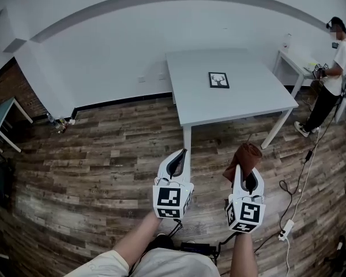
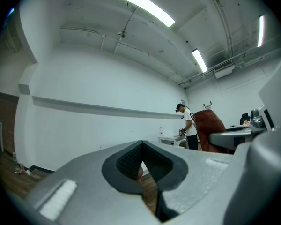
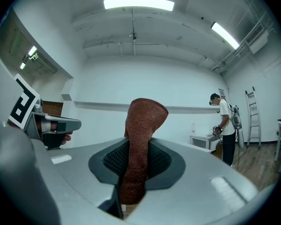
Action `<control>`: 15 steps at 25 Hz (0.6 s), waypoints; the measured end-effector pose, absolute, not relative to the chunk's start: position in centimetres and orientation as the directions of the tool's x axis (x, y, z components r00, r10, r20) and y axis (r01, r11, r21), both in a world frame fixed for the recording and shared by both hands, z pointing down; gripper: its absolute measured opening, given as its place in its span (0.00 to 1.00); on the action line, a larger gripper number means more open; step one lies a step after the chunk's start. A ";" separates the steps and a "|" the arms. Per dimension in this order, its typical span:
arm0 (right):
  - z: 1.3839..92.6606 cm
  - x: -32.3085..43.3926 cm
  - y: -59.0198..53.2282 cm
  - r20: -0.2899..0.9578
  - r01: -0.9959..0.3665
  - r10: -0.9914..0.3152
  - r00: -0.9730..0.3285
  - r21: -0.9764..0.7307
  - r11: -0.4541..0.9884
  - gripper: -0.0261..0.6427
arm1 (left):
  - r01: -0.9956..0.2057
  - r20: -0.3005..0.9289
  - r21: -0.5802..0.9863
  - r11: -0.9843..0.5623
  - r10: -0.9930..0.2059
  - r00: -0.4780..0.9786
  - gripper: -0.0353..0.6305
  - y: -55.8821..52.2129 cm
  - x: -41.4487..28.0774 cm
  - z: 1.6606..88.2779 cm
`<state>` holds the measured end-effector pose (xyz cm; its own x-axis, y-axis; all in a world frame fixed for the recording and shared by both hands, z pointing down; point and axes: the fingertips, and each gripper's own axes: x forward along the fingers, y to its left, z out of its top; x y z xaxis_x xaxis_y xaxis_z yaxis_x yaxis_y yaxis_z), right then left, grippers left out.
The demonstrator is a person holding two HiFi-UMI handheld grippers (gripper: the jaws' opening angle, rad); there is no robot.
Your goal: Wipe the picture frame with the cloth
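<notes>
In the head view, my left hand-held gripper (image 1: 179, 156) and right hand-held gripper (image 1: 249, 176) sit side by side above the wooden floor (image 1: 92, 154). The picture frame (image 1: 218, 79) lies flat on the white bench (image 1: 196, 100), well ahead of both.

In the left gripper view, my left hand-held gripper (image 2: 141, 146) has its jaws closed tip to tip with nothing gripped.

In the right gripper view, my right hand-held gripper (image 3: 136, 168) is clamped on the rust-brown cloth (image 3: 141, 125), which stands up past the tips. A person (image 3: 227, 125) stands far off to its right.
</notes>
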<state>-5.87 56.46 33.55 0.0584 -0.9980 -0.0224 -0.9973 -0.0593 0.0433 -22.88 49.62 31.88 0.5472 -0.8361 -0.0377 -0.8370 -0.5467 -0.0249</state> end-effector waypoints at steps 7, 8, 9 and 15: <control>34.1 -3.2 52.7 -0.001 -0.997 -0.999 0.036 0.064 -0.036 0.20 | -0.841 -0.035 -0.023 -0.540 -0.841 0.540 0.05 46.6 -20.2 32.3; 34.3 -2.9 51.8 0.001 -0.998 -0.999 0.035 0.061 -0.035 0.20 | -0.841 -0.035 -0.023 -0.540 -0.841 0.540 0.05 45.7 -19.8 32.4; 34.6 -2.7 50.9 0.005 -0.998 -0.999 0.033 0.061 -0.033 0.20 | -0.841 -0.035 -0.023 -0.540 -0.841 0.540 0.05 44.8 -19.5 32.5; 36.0 -0.7 43.4 0.032 -0.996 -0.999 0.035 0.079 -0.033 0.20 | -0.834 -0.038 -0.015 -0.552 -0.833 0.552 0.05 37.1 -16.9 33.3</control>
